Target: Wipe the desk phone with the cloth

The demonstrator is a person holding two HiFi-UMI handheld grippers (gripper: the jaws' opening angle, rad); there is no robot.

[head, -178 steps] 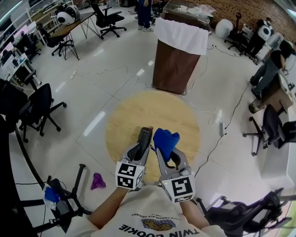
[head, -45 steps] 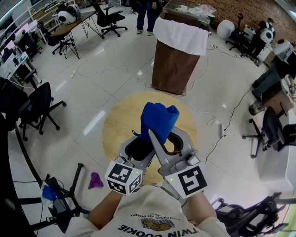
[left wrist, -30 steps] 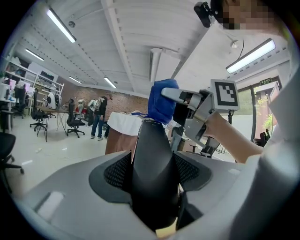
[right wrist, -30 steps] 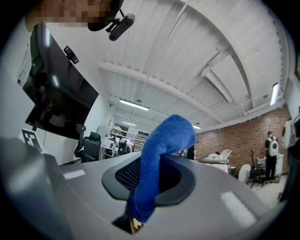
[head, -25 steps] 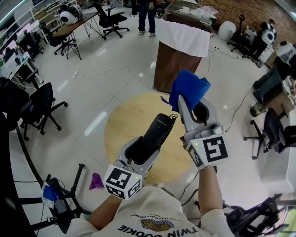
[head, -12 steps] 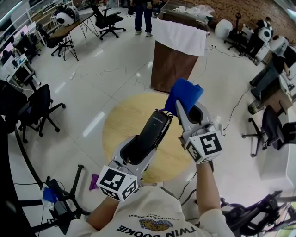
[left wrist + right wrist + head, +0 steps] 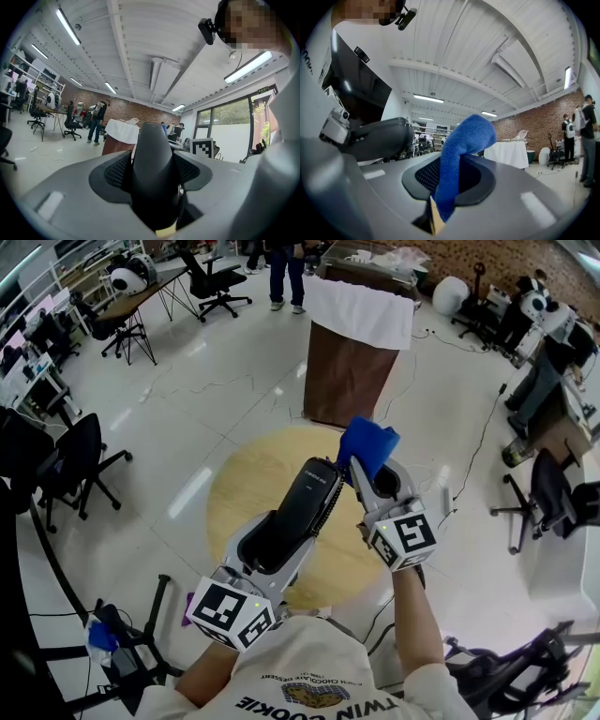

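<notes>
Currently, over the round desk (image 7: 239, 498), the left tongs (image 7: 279, 542) clamp a black phone handset (image 7: 311, 491); the right tongs (image 7: 364, 476) pinch a blue cloth (image 7: 367, 446) just beside its far end.

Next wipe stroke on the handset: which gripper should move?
Right. The right gripper is shut on the cloth, which sits by the handset's top end. The left gripper is shut on the handset.
</notes>
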